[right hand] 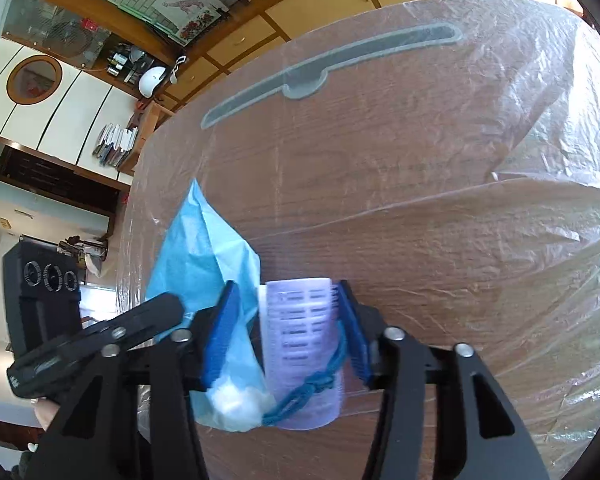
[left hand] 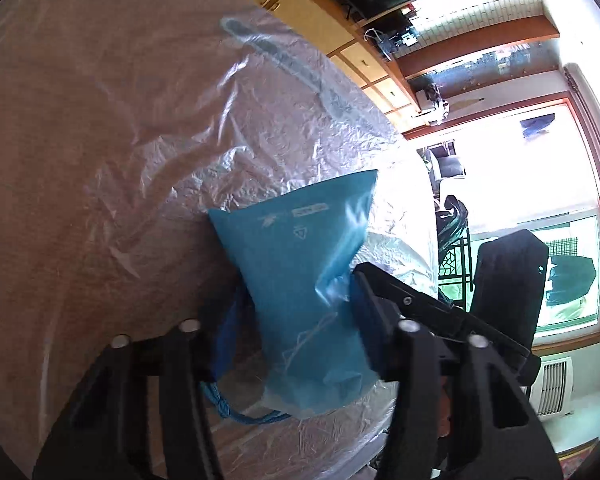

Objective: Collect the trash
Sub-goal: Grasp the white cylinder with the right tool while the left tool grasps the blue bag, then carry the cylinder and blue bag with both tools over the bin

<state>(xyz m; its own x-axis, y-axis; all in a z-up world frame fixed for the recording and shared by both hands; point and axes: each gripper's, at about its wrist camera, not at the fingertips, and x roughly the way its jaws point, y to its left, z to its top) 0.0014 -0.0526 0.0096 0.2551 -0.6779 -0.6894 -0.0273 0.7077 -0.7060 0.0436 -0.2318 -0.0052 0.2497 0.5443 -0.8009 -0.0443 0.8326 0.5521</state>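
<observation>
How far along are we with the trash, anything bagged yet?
Partly done: the blue bag already shows white wadding at its bottom. In hand: the left tool grips the bag, while the right tool has a pale slotted roller, with blue cord tied around it, between its fingers beside the bag. Left: getting the roller in. No other loose trash shows on the plastic-covered table.

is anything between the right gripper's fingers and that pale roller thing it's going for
Nothing visible: the pale roller already sits between the right gripper pads. The blue bag crowds its left pad.
</observation>
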